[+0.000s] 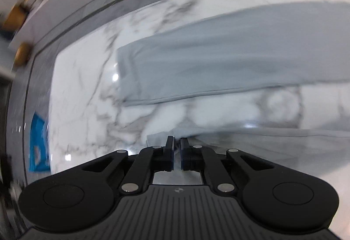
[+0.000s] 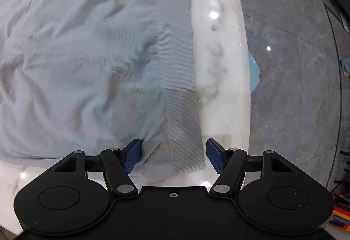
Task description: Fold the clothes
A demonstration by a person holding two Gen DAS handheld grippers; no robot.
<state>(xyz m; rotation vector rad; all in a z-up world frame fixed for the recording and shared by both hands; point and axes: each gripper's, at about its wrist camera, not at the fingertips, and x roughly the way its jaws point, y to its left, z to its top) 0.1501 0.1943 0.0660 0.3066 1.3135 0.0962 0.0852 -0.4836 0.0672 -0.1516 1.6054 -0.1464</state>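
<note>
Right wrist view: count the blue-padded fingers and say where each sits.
2. One finger touches the grey garment just left of its ribbed hem; the other finger stands apart over the marble table, right of the hem. Neither is hidden.

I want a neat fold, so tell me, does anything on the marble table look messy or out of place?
Nothing is spilled or damaged. The grey garment is rumpled, with creases across its body, though its ribbed hem lies fairly straight. The left gripper is shut on a fabric edge; the right gripper is open, straddling the hem corner.
</note>
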